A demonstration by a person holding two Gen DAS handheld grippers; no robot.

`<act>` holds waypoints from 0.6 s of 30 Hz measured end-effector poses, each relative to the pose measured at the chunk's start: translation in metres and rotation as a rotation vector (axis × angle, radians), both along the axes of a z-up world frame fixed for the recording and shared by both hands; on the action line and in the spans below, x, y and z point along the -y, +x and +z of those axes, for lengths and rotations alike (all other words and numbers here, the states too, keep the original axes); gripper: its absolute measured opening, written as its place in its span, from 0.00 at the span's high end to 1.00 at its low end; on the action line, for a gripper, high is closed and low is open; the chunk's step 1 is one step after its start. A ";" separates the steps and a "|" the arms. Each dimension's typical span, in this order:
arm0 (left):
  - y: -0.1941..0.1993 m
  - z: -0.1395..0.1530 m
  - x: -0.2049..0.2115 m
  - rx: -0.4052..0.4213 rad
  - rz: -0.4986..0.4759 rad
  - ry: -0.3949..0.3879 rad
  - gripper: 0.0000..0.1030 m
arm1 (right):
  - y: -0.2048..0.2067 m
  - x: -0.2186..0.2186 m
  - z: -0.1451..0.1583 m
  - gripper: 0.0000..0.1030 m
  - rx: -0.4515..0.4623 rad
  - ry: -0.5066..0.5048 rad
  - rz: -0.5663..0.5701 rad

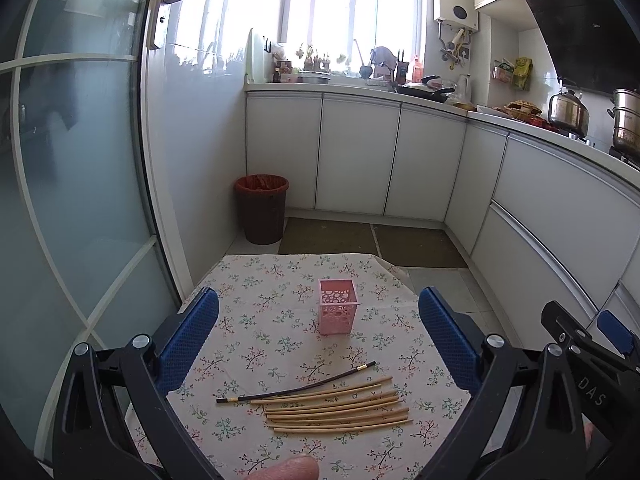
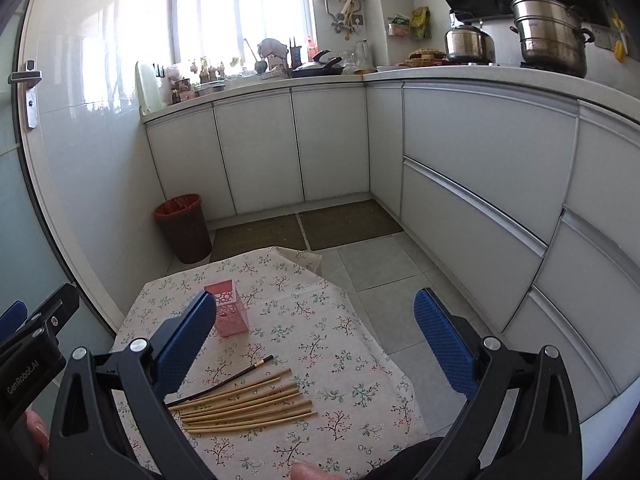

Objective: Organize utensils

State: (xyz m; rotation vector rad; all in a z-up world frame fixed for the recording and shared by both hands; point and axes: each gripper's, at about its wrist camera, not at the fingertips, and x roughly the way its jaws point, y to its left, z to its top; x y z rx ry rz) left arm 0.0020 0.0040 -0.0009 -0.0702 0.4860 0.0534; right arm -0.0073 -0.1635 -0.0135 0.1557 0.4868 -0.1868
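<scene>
The left gripper [image 1: 318, 334] and the right gripper [image 2: 314, 338] are both hovering above the near edge of a small table, each with its blue fingers spread wide apart and gripping nothing. A flowered tablecloth [image 1: 256, 300] is covering the table. Nearest on it, a bundle of wooden chopsticks [image 1: 340, 408] is lying flat, side by side, running left to right. One black chopstick [image 1: 296, 386] is lying along the far side of the bundle, touching or almost touching it. Farther back, apart from the chopsticks, a pink holder [image 1: 338, 306] is standing upright and empty near the middle of the cloth. Beyond the table, a brown bin [image 1: 262, 208] is sitting on the floor at far left against white cabinets [image 1: 360, 156].
</scene>
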 end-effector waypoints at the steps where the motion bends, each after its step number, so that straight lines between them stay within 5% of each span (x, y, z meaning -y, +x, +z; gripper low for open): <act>1: 0.000 0.000 0.000 -0.001 0.001 -0.001 0.07 | 0.000 0.000 0.000 0.06 -0.001 0.001 0.001; 18: 0.002 -0.002 -0.001 -0.010 0.002 -0.001 0.07 | 0.000 -0.001 -0.001 0.06 -0.006 0.002 0.004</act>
